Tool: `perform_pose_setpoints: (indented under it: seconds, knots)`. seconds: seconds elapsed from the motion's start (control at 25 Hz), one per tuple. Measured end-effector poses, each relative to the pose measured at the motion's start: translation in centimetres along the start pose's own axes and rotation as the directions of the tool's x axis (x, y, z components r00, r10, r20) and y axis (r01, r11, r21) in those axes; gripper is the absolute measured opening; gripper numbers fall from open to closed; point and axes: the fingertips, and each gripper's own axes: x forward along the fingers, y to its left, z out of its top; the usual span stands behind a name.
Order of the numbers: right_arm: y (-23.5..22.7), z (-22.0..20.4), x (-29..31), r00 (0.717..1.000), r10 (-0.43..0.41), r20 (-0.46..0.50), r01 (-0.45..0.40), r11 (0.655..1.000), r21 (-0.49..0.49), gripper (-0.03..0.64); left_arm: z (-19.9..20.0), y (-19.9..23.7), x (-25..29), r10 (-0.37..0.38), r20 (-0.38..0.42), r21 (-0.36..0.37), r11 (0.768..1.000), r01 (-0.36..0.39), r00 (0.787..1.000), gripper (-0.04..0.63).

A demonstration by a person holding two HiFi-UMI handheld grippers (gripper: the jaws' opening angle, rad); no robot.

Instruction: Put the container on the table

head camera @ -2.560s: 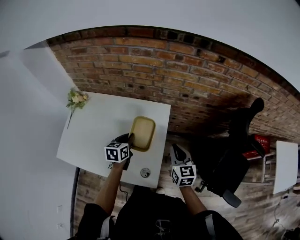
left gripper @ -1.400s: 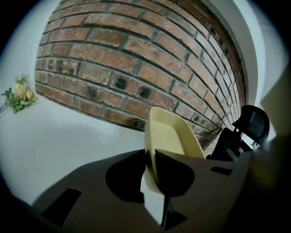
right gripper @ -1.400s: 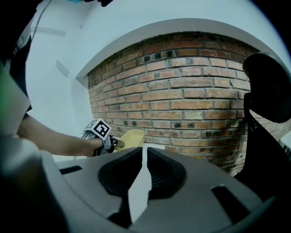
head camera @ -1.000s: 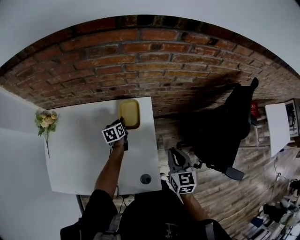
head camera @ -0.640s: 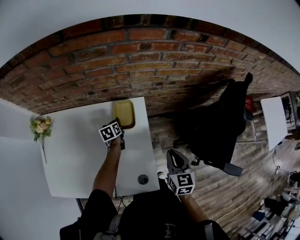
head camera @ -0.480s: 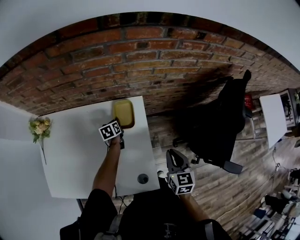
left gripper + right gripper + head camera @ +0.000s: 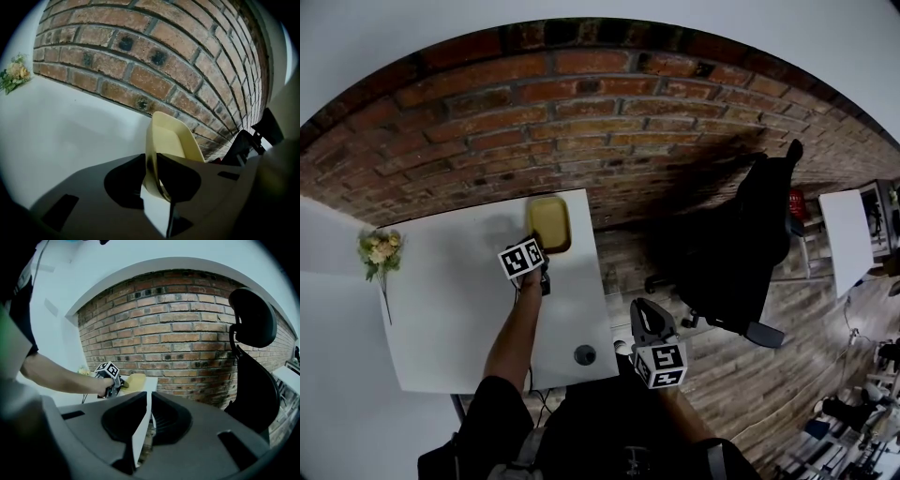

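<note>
Clamps left gripper (image 7: 152,176) on the near rim of the container (image 7: 171,138), jaws pinched onto the thin wall, probably for control while setting down. Locates container at far right corner of table (image 7: 450,309), 1 o'clock from that gripper, near brick wall (image 7: 581,103). Holds right gripper (image 7: 149,411) empty, jaws nearly together, off the table at 4 o'clock, out of the way.

- Carrying a white table (image 7: 459,309) on the plank floor (image 7: 769,394), with the far edge running along the brick wall (image 7: 581,122).
- Bearing a yellow container (image 7: 548,223) at the far right corner, just beside the wall; contact with the top not being clear.
- Holding a small bunch of flowers (image 7: 379,249) at the left edge, well apart from the container.
- Having a dark round fitting (image 7: 584,354) near the front right corner.
</note>
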Motion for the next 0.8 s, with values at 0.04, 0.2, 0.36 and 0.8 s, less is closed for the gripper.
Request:
perform_pose_setpoints:
  seconds: [0.04,0.2,0.36,0.8]
  knots:
    - [0.1,0.0,-0.1,1.0,0.001,0.003,-0.001,1.0,0.0,0.026,0.0,-0.1,-0.2,-0.001,0.003,0.004,1.0,0.001,1.0,0.06]
    - [0.3,-0.2,-0.3,1.0,0.007,0.0,-0.007,1.0,0.003,0.026,0.3,-0.4,-1.3,-0.01,0.023,0.01,1.0,0.01,1.0,0.072]
    - [0.4,0.2,-0.5,1.0,0.018,0.021,-0.018,1.0,-0.005,0.026,1.2,-1.3,-3.2,-0.022,0.069,0.014,1.0,0.021,0.997,0.074]
    - [2.0,1.8,-1.8,0.99,0.113,0.087,-0.107,0.992,-0.062,0.026,1.8,-5.5,-11.0,-0.056,0.199,0.137,0.99,0.029,0.978,0.064]
